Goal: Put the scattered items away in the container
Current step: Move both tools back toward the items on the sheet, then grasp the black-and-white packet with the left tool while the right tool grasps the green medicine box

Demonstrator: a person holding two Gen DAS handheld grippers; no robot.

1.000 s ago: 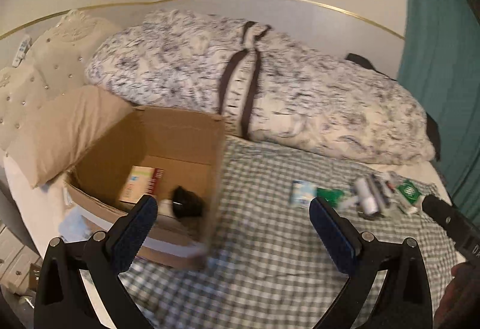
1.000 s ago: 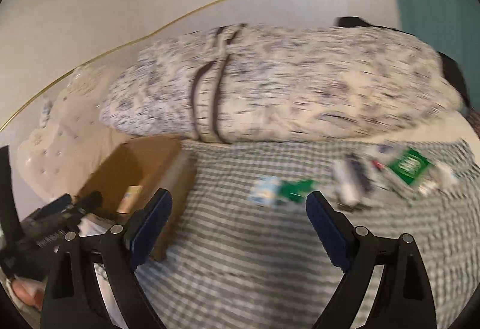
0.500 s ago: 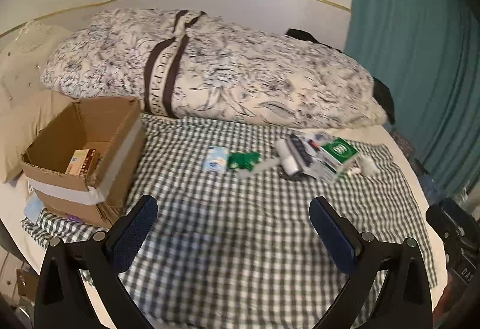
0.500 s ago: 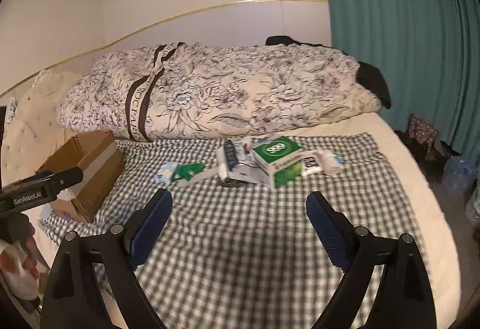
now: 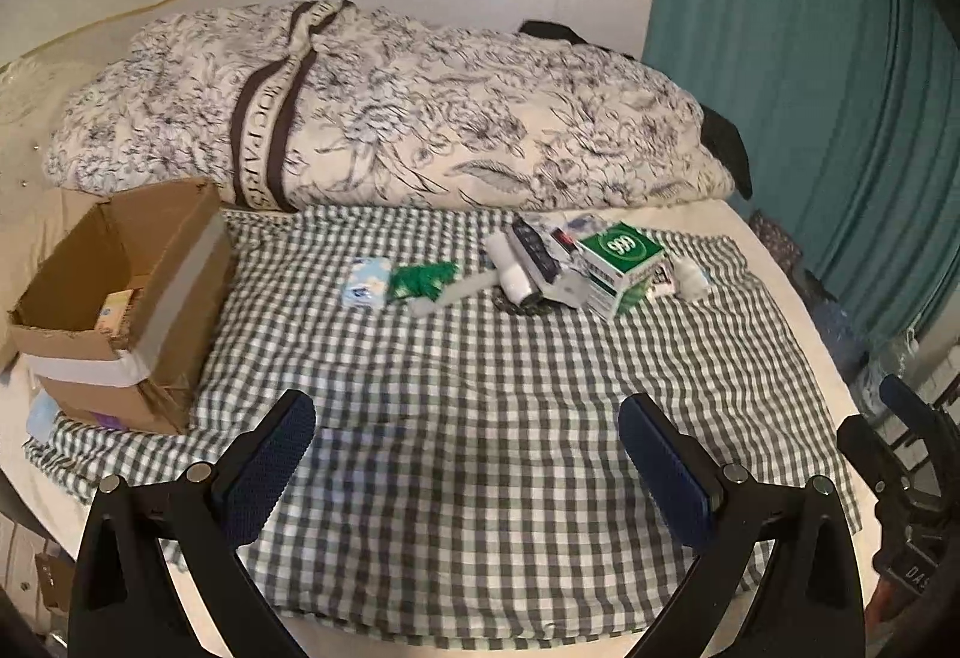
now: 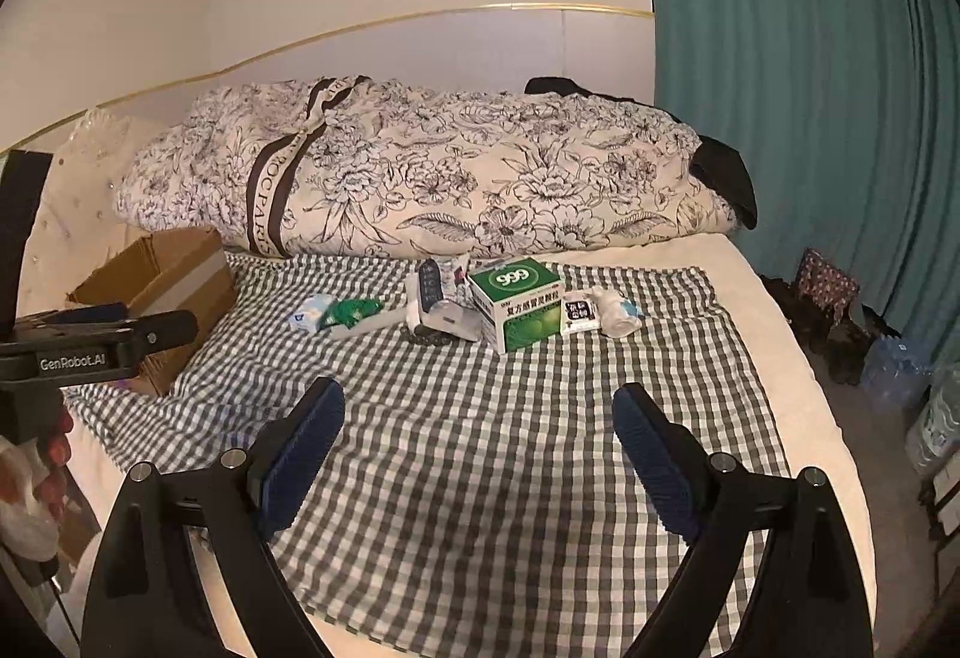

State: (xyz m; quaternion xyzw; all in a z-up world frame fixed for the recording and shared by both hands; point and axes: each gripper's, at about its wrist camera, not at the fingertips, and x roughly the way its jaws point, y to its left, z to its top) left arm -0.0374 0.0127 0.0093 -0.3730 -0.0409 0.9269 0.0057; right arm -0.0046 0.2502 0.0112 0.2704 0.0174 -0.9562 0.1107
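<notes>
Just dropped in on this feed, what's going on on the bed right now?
A person holds two tongs, both open and empty above the checked cloth. The left tongs and right tongs touch nothing. The scattered items lie in a row near the duvet: a green 999 box, a lint roller and small packets. The cardboard box at the left already holds at least one item.

bare checked cloth (image 6: 480, 448) before the clustered items (image 6: 480, 307)
</notes>
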